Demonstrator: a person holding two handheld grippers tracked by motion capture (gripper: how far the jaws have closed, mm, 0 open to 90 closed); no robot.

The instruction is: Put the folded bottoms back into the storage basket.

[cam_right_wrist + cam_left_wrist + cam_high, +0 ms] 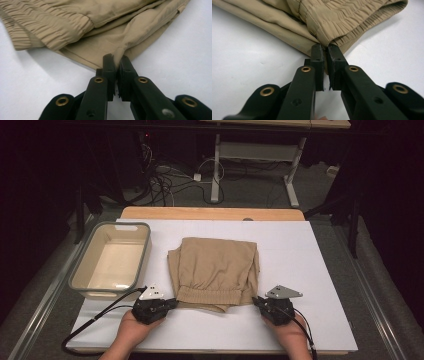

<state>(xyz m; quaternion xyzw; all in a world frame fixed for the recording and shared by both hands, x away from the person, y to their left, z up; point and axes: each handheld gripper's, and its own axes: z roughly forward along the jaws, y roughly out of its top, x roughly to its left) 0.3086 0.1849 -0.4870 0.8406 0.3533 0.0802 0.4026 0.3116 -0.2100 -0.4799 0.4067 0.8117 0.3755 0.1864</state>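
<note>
Folded tan trousers (214,271) lie in the middle of the white table top (300,260), elastic waistband toward me. My left gripper (173,303) is shut on the near left corner of the trousers (332,22), its jaws pinching the fabric edge below the waistband (325,47). My right gripper (255,301) is shut on the near right corner, with a pinch of tan cloth (140,27) pulled up between its jaws (117,58). Both hands rest low on the table near its front edge.
A grey plastic tub (142,255), empty inside, stands at the left of the table. Beyond the far wooden edge (210,213) the dark floor holds cables and desk legs (216,175). A black cable (95,320) trails from the left gripper.
</note>
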